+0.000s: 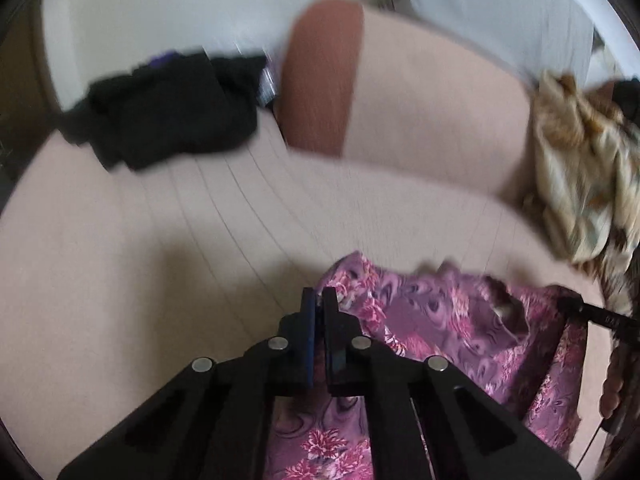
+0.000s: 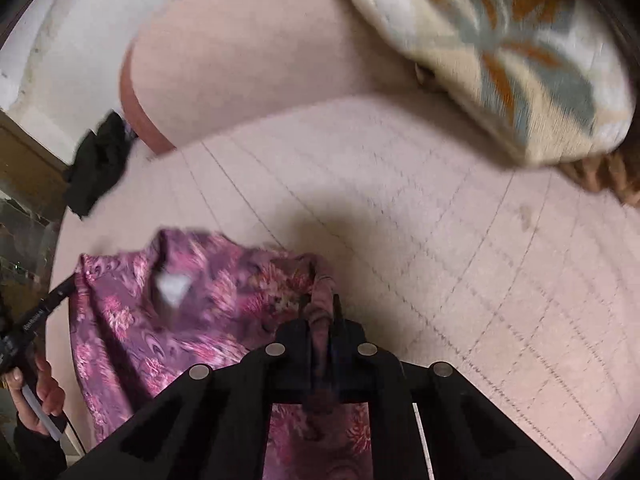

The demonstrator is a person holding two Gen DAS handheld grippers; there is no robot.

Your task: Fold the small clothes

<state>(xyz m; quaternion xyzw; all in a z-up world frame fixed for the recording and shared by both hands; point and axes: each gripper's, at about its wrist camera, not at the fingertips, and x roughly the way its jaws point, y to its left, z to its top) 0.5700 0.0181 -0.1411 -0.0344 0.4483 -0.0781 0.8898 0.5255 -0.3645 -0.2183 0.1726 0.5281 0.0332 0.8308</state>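
A purple garment with pink flowers point(image 1: 440, 312) lies spread on a pale pink sofa seat point(image 1: 160, 240). In the left wrist view my left gripper point(image 1: 319, 300) is shut on the garment's left edge, with fabric running under the fingers. In the right wrist view my right gripper point(image 2: 320, 308) is shut on a bunched fold at the right edge of the garment point(image 2: 200, 336), whose white neck label faces up. The other gripper shows at each view's side, the right gripper point(image 1: 564, 300) and the left gripper point(image 2: 70, 284), each at its end of the cloth.
A heap of black clothes point(image 1: 168, 112) lies at the far left of the seat. A cream patterned cushion point(image 2: 500, 60) leans at the far right. The sofa back point(image 1: 420, 100), with a brown side, rises behind. A hand point(image 2: 40, 392) holds the left gripper's handle.
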